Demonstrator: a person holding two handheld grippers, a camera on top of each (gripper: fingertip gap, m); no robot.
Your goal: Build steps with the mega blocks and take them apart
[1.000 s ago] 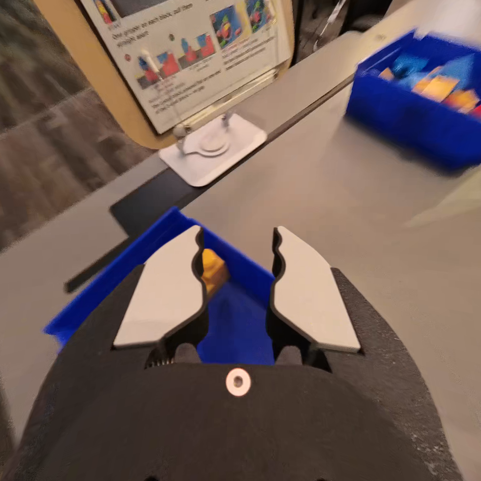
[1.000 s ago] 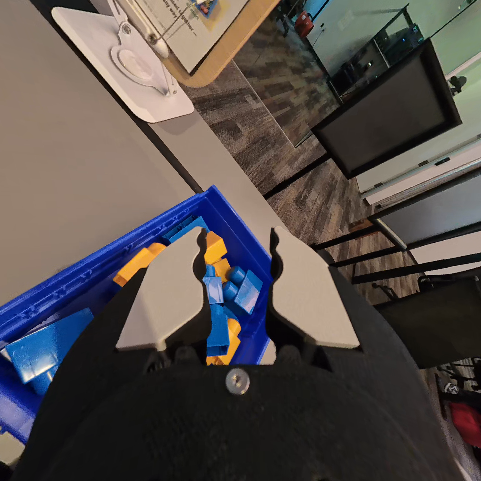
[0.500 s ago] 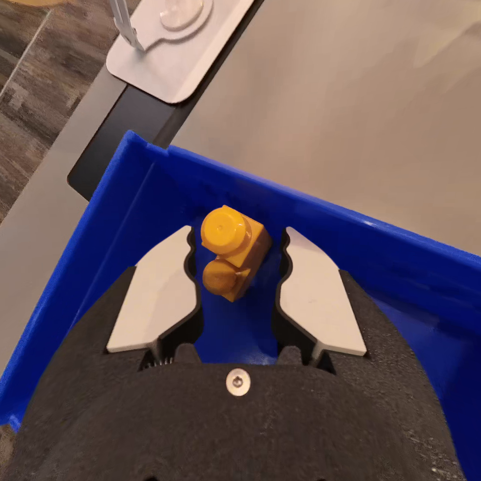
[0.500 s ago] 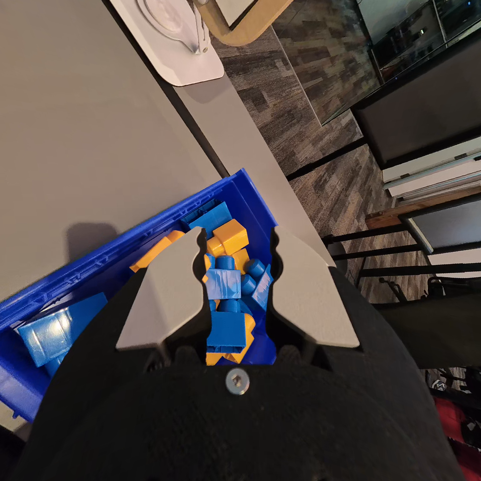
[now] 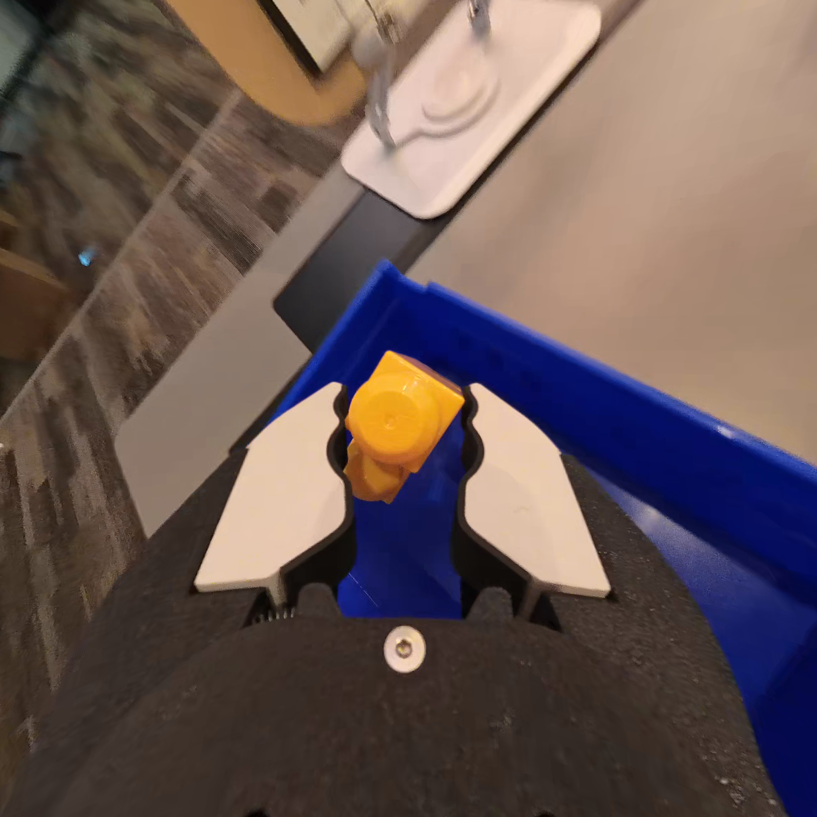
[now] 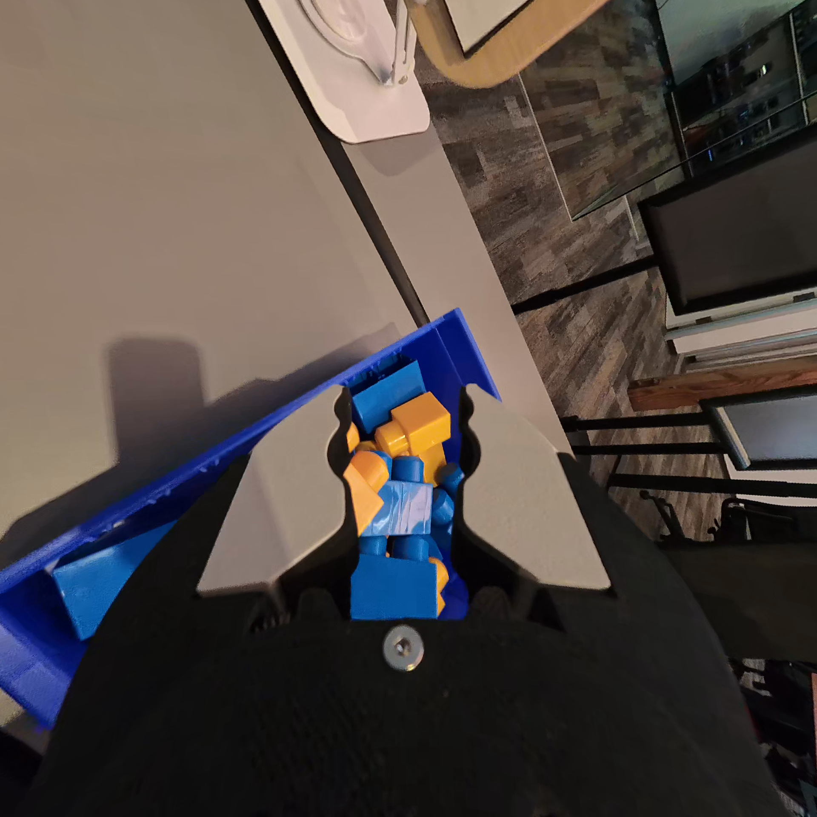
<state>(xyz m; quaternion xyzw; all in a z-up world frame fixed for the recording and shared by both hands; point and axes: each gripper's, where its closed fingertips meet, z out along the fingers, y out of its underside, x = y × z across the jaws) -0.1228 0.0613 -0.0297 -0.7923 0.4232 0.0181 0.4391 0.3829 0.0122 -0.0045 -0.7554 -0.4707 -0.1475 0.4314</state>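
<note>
Left wrist view first: the left gripper (image 5: pixel 403 435) is down inside a blue bin (image 5: pixel 619 411), fingers spread, with an orange block (image 5: pixel 400 426) sitting between the tips, stud end facing the camera. The block looks close to the left finger (image 5: pixel 283 486) and there's a visible gap on the other side, so nothing is pinched here; whether it touches the left pad, can't tell. It's the only block visible in this bin, tucked near the corner wall. Beyond the rim, a grey table (image 5: pixel 663 221) and the white base (image 5: pixel 464 110) of a sign stand, all blurred. Over to the right wrist view: the right gripper (image 6: pixel 403 437) hangs over a second blue bin (image 6: pixel 185 477), fingers spread too, holding nothing. Below the gap lies a jumbled heap of blue and orange blocks (image 6: pixel 398 486), a marbled blue block (image 6: pixel 404 508) right in the middle. Risks from here, as I read it: on the left, the block is tilted and off-centre, so a close could catch the round stud, twist the block or squirt it against the bin wall. On the right, the heap is tight, so closing could grab 2 pieces at once or jam a finger on a neighbour.
</note>
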